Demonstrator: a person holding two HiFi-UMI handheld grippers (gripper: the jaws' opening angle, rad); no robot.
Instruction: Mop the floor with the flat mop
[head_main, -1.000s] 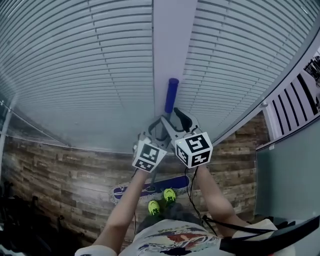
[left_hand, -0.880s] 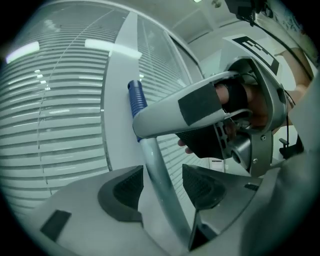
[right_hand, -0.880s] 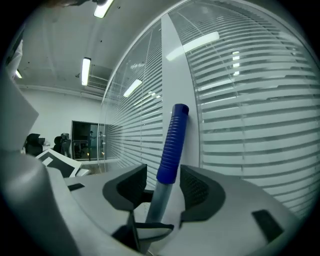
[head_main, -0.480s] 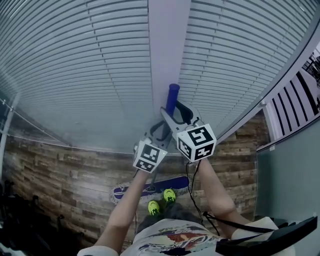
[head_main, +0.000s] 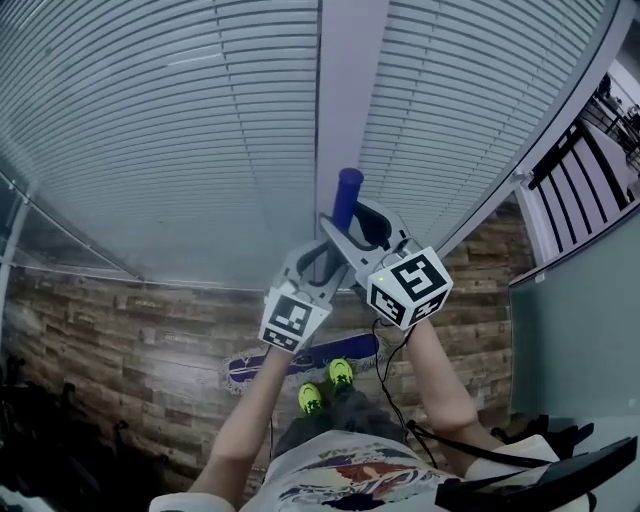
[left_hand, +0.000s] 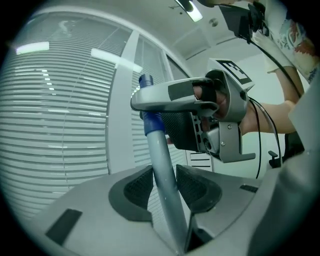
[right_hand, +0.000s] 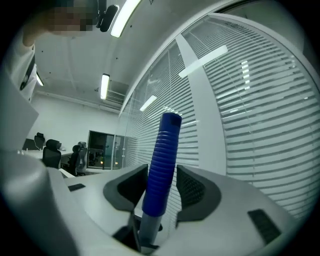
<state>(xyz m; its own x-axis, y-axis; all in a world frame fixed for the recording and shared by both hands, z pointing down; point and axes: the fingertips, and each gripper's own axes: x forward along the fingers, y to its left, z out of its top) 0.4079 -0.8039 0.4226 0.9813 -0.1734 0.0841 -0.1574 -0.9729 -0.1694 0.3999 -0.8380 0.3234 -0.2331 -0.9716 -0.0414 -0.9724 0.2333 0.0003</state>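
The flat mop stands in front of me. Its blue grip (head_main: 346, 193) tops a grey pole (left_hand: 162, 170), and its dark flat head (head_main: 300, 362) lies on the wood-look floor by my feet. My right gripper (head_main: 350, 235) is shut on the blue grip (right_hand: 162, 160), pads on both sides. Just below it, my left gripper (head_main: 318, 265) has the pole between its jaws; the jaws are closing and the pads (left_hand: 137, 187) touch the pole. In the left gripper view the right gripper (left_hand: 150, 107) shows above, clamped round the grip. Both grippers point level.
Slatted window blinds (head_main: 180, 130) and a white pillar (head_main: 350, 90) fill the wall ahead. A slatted white panel (head_main: 575, 170) and a grey partition (head_main: 570, 340) stand at the right. My yellow-green shoes (head_main: 325, 385) sit behind the mop head. Office chairs (right_hand: 50, 152) stand far off.
Both grippers have shifted with the handle. The right gripper's cube has drifted up and to the right. The left gripper has risen closer under the right one. The mop head stays by my feet.
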